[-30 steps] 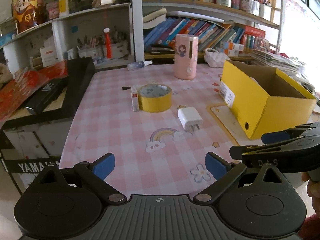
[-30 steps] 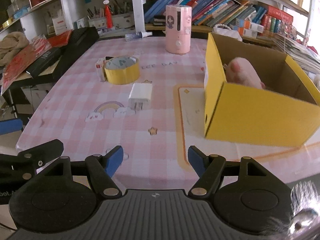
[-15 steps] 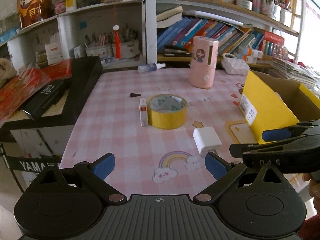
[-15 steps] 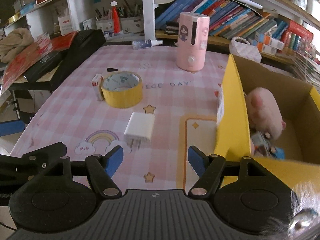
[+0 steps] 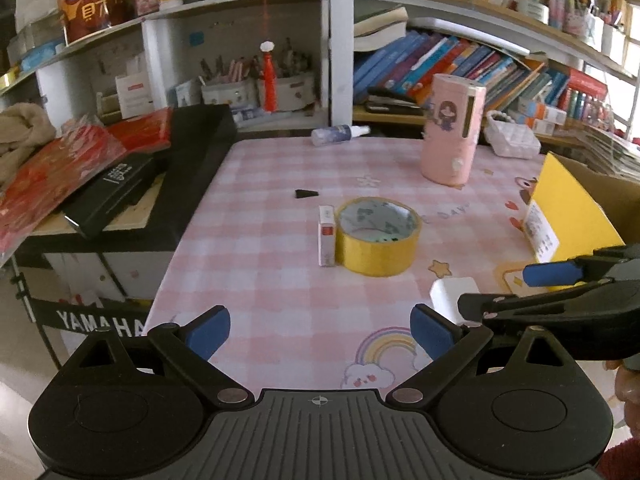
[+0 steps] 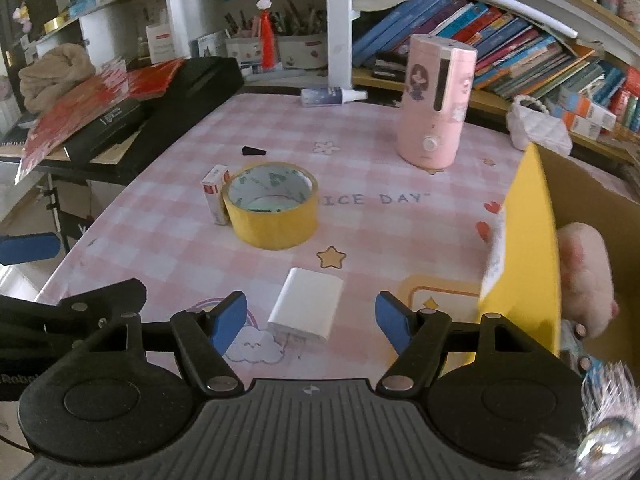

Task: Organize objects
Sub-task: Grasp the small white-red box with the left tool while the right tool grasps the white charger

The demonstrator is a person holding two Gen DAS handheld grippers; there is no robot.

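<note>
A white charger (image 6: 307, 309) lies on the pink checked table (image 6: 360, 168), just ahead of my open right gripper (image 6: 311, 323) and between the lines of its blue pads, untouched. Behind it sits a yellow tape roll (image 6: 271, 210) with a small white-and-red box (image 6: 215, 193) against its left side. My left gripper (image 5: 320, 330) hovers open and empty over the table's near edge. From the left wrist, the tape roll (image 5: 377, 235), the small box (image 5: 326, 235) and part of the charger (image 5: 450, 296) show, with the right gripper's fingers (image 5: 552, 274) crossing in at right.
A yellow cardboard box (image 6: 528, 256) stands at the right holding a pink plush toy (image 6: 586, 280). A pink humidifier (image 6: 436, 104), a spray bottle (image 6: 332, 96) and a small black piece (image 6: 252, 151) are farther back. Black cases (image 5: 160, 184) pile left; bookshelves behind.
Both grippers have moved forward and leftward over the table; the charger now lies just before the right gripper's pads. Both stay open and hold nothing.
</note>
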